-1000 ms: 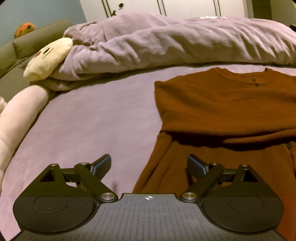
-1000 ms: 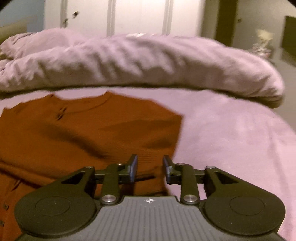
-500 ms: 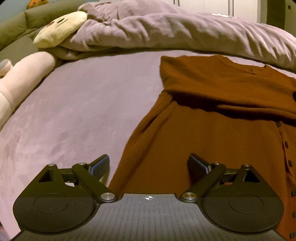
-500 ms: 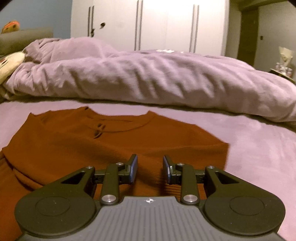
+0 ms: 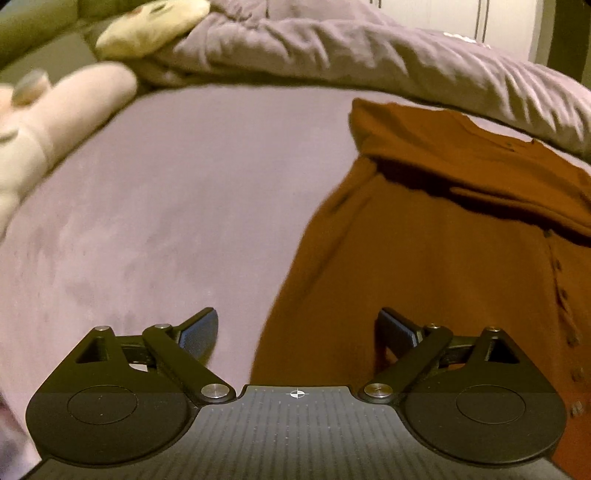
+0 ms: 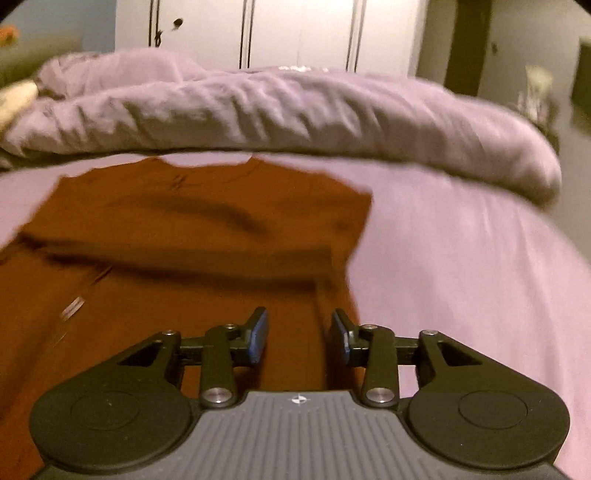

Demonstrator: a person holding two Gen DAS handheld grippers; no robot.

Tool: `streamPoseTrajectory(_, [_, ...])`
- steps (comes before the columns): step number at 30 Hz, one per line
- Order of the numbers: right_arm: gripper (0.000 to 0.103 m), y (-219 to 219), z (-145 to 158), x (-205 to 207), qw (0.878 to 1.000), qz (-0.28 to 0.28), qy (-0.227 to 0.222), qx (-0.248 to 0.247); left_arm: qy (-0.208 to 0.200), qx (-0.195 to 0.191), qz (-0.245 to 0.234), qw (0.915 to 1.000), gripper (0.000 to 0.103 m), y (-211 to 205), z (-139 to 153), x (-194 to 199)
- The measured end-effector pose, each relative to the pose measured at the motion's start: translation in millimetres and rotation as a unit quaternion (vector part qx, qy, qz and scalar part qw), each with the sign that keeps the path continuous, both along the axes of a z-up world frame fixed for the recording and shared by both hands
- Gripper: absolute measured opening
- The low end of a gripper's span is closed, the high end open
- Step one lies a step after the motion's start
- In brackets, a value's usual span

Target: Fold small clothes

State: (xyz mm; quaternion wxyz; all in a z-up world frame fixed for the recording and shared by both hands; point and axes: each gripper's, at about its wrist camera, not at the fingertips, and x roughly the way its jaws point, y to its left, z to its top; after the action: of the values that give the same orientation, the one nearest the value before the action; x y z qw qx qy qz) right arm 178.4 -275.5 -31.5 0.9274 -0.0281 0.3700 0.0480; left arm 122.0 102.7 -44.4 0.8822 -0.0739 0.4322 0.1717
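Rust-brown buttoned garment (image 5: pixel 436 258) lies partly folded on the lilac bed (image 5: pixel 166 206).
The left claw (image 5: pixel 297 332) gapes wide and empty over its left edge; the right claw (image 6: pixel 300 336), narrowly parted and empty, hovers above its right edge.

Ahead of my right tool a lilac sheet (image 6: pixel 461 258) covers the bed, with a rumpled duvet (image 6: pixel 295 110) heaped across its far side and white wardrobe doors (image 6: pixel 295 33) behind that. Off to its far right stands a dark doorway (image 6: pixel 467 40) in a grey wall (image 6: pixel 532 40). From my left tool, plush toys (image 5: pixel 55 122) lie at the far left against an olive couch (image 5: pixel 44 44); the light is dim and warm.
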Motion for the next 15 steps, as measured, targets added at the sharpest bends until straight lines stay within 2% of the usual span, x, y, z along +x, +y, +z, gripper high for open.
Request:
streamPoseTrajectory(3, [0.045, -10.6, -2.3, -54.7, 0.999, -0.016, 0.023, 0.02, 0.0, -0.022, 0.003, 0.9997, 0.097, 1.7, -0.9, -22.4])
streamPoseTrajectory(6, [0.045, -14.9, -7.2, -85.7, 0.998, -0.016, 0.048, 0.031, -0.002, -0.034, 0.001, 0.9994, 0.097, -0.1, -0.3, -41.3])
streamPoseTrajectory(10, [0.045, -18.9, -3.5, -99.4, 0.998, -0.008, 0.054, 0.029, -0.002, -0.065, 0.0, 0.9979, 0.097, -0.1, -1.3, -64.0])
streamPoseTrajectory(15, [0.047, -29.8, 2.2, -112.8, 0.998, -0.014, 0.056, 0.039, 0.0, -0.082, 0.007, 0.9966, 0.097, 0.0, -3.9, -82.9])
